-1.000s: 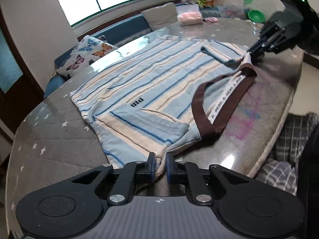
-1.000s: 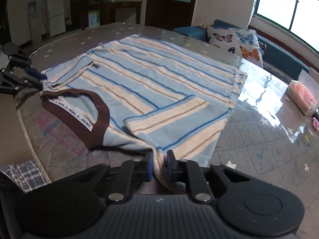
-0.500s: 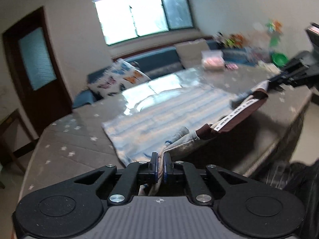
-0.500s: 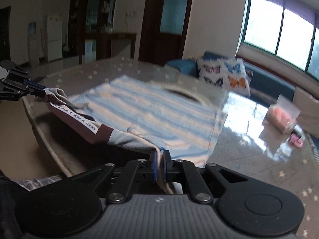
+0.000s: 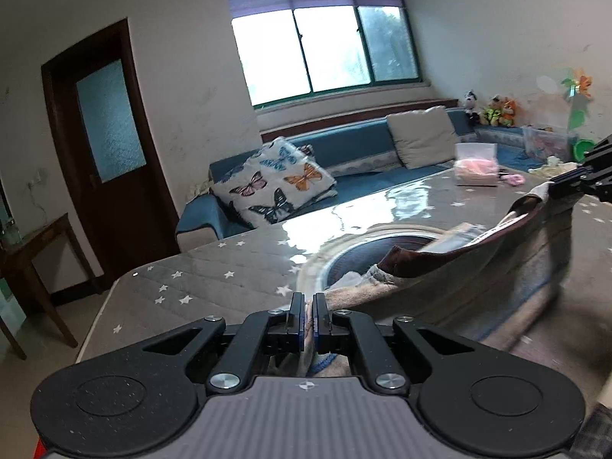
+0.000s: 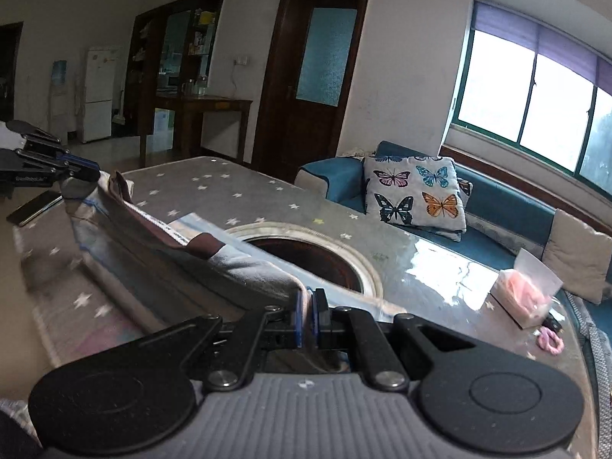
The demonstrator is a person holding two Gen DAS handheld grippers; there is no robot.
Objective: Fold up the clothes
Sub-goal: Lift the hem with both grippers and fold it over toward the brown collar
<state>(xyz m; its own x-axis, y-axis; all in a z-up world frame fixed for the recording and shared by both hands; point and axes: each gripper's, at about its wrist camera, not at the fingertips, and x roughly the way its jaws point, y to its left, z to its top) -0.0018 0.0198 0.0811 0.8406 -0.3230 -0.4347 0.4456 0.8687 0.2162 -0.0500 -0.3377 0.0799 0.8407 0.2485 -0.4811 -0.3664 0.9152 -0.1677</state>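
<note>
the bench [image 5: 214,287], star-patterned with a round recess at its middle, has wide bare room on its far side toward the sofa [image 5: 355,160]. the striped shirt [image 6: 160,244] hangs in the air between the two tools, stretched above the bench's near edge. left gripper [image 5: 309,315]: jaws shut tight on one shoulder corner. right gripper [image 6: 306,311]: jaws pinched on the other. risk, as i judge it: thin cloth slipping out of a pinch, or the hanging hem dragging and bunching. a tissue box [image 6: 524,298] and a phone [image 6: 34,206] sit near the edges, out of the way.
</note>
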